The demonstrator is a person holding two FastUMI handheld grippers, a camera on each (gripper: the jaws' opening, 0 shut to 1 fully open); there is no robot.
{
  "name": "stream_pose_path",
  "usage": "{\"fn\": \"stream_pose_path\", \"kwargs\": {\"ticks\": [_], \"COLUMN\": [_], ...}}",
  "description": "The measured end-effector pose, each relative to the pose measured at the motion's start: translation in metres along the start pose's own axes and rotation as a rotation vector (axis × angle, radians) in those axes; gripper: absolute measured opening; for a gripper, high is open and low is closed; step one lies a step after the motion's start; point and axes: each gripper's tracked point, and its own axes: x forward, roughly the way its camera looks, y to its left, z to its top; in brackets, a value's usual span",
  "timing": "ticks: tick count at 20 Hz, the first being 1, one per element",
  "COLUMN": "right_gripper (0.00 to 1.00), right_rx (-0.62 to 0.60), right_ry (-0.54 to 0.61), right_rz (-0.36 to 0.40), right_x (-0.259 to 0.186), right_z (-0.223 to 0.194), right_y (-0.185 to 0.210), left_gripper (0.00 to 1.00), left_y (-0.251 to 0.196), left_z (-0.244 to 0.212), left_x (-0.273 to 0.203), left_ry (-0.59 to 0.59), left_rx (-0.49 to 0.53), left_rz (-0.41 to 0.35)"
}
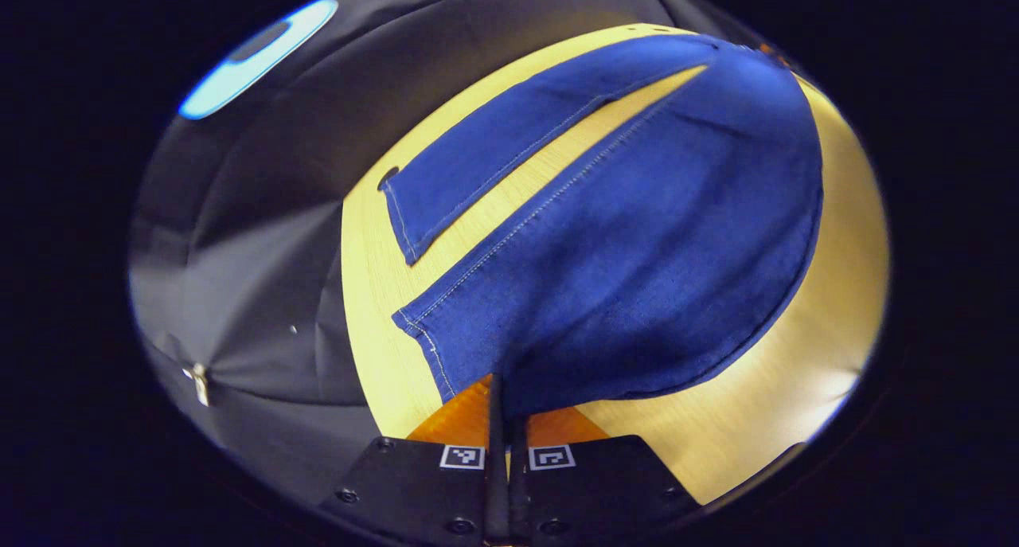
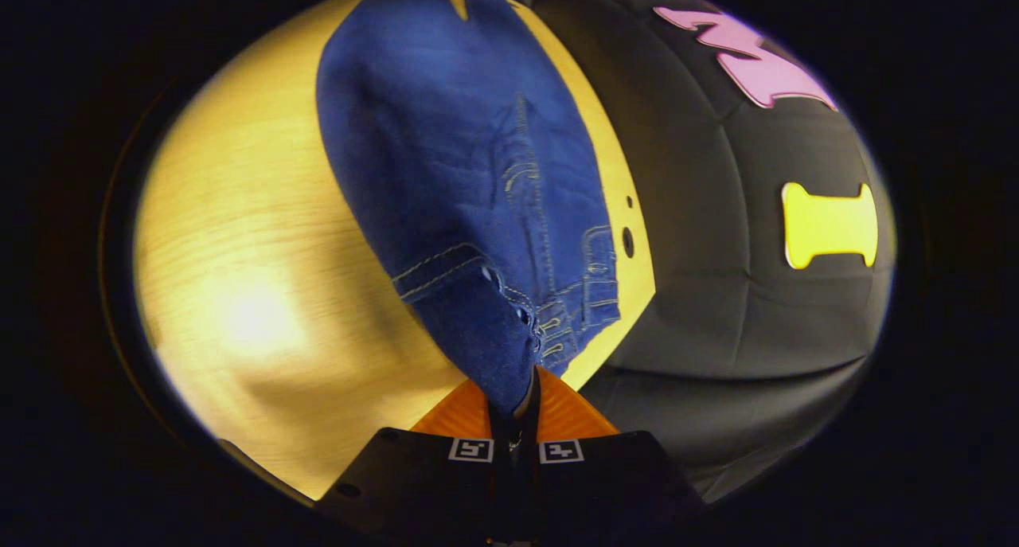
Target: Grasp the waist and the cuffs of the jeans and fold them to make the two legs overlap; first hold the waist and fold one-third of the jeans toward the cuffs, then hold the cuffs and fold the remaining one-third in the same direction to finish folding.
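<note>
Risk: denim slipping free, since each pinch catches only an edge of heavy cloth. Left gripper [image 1: 503,408] clamped on a cuff of the jeans [image 1: 637,244]; right gripper [image 2: 521,408] clamped on the waistband. Dark blue, pale stitching, legs splayed toward ten o'clock on the wooden table [image 1: 804,388].
</note>
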Motion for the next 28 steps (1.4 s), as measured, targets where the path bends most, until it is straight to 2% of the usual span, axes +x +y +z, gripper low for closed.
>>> {"fn": "stream_pose_path", "kwargs": {"ticks": [4, 8, 11, 13, 17, 20, 23, 24, 25, 26, 27, 28], "right_gripper": [0.06, 0.06, 0.06, 0.06, 0.06, 0.06, 0.07, 0.08, 0.15, 0.18, 0.32, 0.44], "right_rx": [0.003, 0.056, 0.132, 0.224, 0.457, 0.614, 0.782, 0.846, 0.916, 0.976, 1.036, 1.086], "right_ry": [-0.004, 0.003, 0.006, 0.024, 0.158, 0.201, 0.231, 0.241, 0.242, 0.249, 0.258, 0.264], "right_rz": [-0.023, -0.023, -0.027, -0.010, 0.098, 0.148, 0.184, 0.193, 0.201, 0.179, 0.164, 0.137], "right_x": [-0.014, -0.002, 0.017, 0.039, 0.086, 0.127, 0.156, 0.159, 0.163, 0.173, 0.178, 0.178], "right_z": [0.016, 0.036, 0.054, 0.062, 0.065, 0.071, 0.076, 0.076, 0.079, 0.076, 0.074, 0.071], "right_y": [-0.039, -0.081, -0.115, -0.130, -0.130, -0.129, -0.125, -0.124, -0.125, -0.130, -0.134, -0.138], "left_gripper": [0.06, 0.06, 0.06, 0.06, 0.06, 0.06, 0.12, 0.10, 0.12, 0.17, 0.23, 0.42], "left_y": [0.006, 0.036, 0.061, 0.079, 0.105, 0.108, 0.110, 0.113, 0.115, 0.119, 0.125, 0.132], "left_z": [0.015, 0.055, 0.088, 0.106, 0.148, 0.165, 0.168, 0.171, 0.174, 0.176, 0.174, 0.173], "left_x": [-0.011, -0.024, -0.036, -0.025, -0.002, 0.044, 0.079, 0.086, 0.089, 0.096, 0.103, 0.106], "left_ry": [0.071, 0.040, 0.027, 0.030, 0.055, 0.086, 0.131, 0.135, 0.135, 0.139, 0.145, 0.138], "left_rx": [-0.226, -0.449, -0.588, -0.666, -0.751, -0.749, -0.732, -0.738, -0.753, -0.763, -0.765, -0.759], "left_rz": [-0.057, -0.048, -0.066, -0.091, -0.116, -0.123, -0.114, -0.114, -0.117, -0.111, -0.085, -0.058]}}
